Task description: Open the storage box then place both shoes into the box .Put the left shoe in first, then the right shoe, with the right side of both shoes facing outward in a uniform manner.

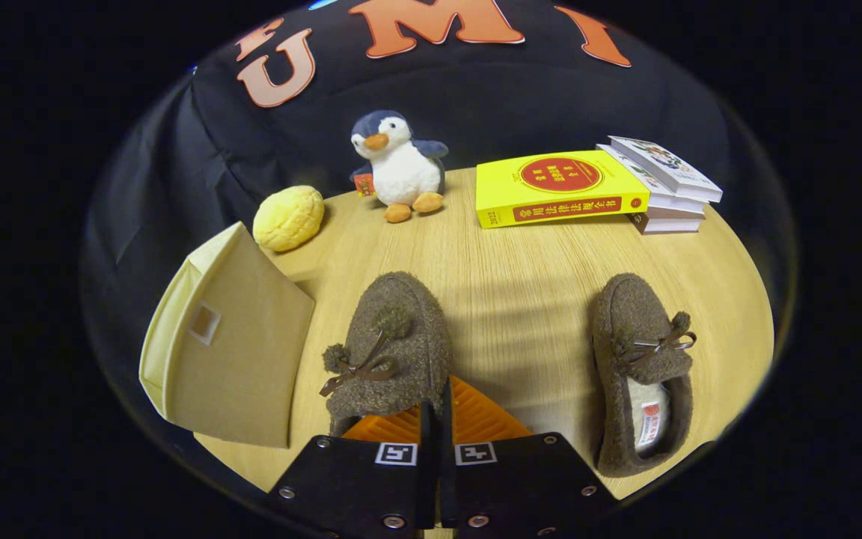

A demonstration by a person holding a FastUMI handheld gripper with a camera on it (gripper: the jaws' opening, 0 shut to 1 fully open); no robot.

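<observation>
Gripper (437, 412) nearly closed, fingers pinched at the heel edge of the nearer brown shoe (393, 344) on the desk (521, 284). Second shoe (644, 370) off to the right, cream storage box (229, 344) just left. Beyond: yellow bun (289, 217), plush penguin (399, 168), stacked books (595, 187).

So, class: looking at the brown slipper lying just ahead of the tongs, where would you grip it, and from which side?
Grip the brown slipper at its heel-end collar, coming from the heel side where the tongs already sit. The toe points away towards the penguin, so the open rim nearest the fingers offers a thin edge; the rounded fuzzy toe does not. The fingers look nearly closed there.
</observation>
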